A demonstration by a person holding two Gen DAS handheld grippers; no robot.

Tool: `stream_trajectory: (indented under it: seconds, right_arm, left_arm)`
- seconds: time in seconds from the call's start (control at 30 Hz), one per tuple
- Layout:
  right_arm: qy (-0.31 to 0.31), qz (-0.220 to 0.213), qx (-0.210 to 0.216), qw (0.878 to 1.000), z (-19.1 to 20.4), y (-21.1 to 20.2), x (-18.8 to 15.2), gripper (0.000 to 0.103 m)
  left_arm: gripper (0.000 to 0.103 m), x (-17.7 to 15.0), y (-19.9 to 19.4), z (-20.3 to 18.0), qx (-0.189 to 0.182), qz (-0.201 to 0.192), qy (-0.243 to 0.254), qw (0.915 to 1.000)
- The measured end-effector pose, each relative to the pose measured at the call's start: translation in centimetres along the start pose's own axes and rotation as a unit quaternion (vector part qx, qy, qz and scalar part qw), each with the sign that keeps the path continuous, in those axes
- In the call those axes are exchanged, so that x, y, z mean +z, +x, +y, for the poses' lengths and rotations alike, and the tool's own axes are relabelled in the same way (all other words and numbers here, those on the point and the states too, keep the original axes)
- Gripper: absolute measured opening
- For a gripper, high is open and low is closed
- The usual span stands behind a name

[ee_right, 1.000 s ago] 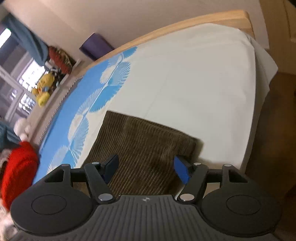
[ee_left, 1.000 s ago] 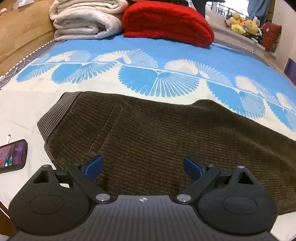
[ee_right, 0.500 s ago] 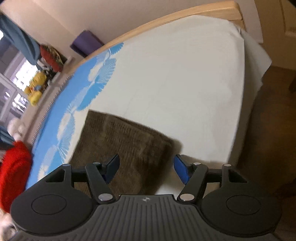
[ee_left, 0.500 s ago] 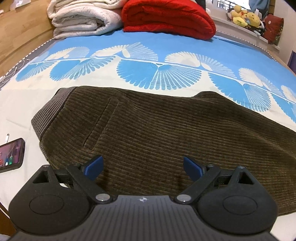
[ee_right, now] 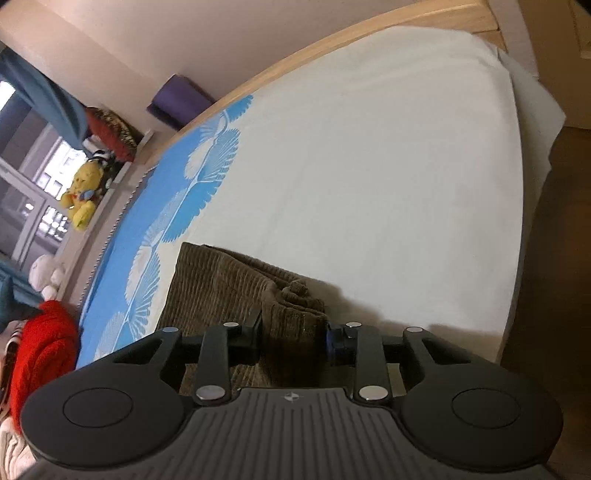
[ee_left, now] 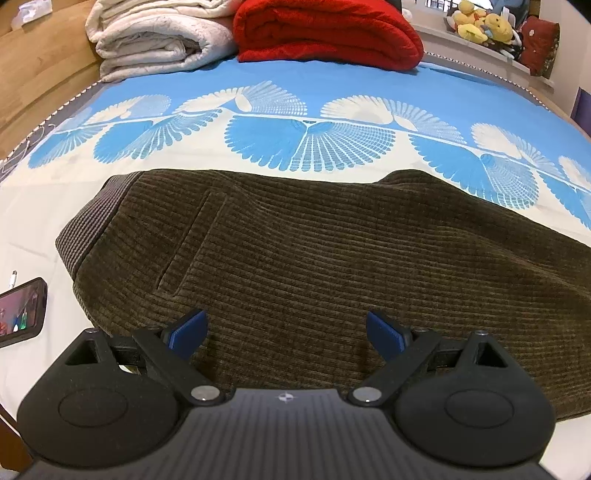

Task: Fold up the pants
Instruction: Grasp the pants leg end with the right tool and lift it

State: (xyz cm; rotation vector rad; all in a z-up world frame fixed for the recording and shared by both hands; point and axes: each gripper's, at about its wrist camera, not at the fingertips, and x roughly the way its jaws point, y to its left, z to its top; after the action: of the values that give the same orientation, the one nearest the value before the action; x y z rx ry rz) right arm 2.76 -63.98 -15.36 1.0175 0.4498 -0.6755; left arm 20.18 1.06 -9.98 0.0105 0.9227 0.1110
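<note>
Pants (ee_left: 303,258) flat on bed (ee_left: 332,92), long axis crosswise to left gripper (ee_left: 286,328), waistband to its left, legs running right. Left gripper wide open, empty, poised over near edge. Right gripper (ee_right: 295,339) closing on bunched leg-end corner (ee_right: 295,295), likely to lift for folding.

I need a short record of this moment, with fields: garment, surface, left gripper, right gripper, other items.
garment: brown corduroy pants, lying flat on the bed
surface: bedsheet, white with blue fan print
left gripper: open, over the waist end
right gripper: closing, bunched leg hem between its pads
other items: red blanket, white quilt, phone
</note>
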Motion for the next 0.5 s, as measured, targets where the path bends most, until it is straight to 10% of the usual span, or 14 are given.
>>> stream_trajectory:
  seconds: [0.13, 0.27, 0.37, 0.5]
  right_arm:
    - [-0.088, -0.042, -0.02, 0.995, 5.1, -1.2, -1.0, 0.028]
    - [-0.252, -0.09, 0.028, 0.963, 14.2, -3.5, -5.4, 0.028]
    - [-0.368, -0.09, 0.114, 0.918, 21.2, -5.5, -11.3, 0.027]
    - [-0.535, -0.026, 0.251, 0.807, 26.7, -8.6, -22.8, 0.027]
  left_arm:
    - [0.095, 0.2, 0.0, -0.2, -0.004, -0.002, -0.002, 1.0]
    - [0.095, 0.3, 0.1, -0.6, -0.012, 0.0, -0.002, 0.9999]
    - [0.095, 0.4, 0.1, -0.9, -0.025, -0.002, 0.001, 0.9997]
    - [0.095, 0.6, 0.6, -1.1, -0.027, 0.0, 0.007, 0.9996]
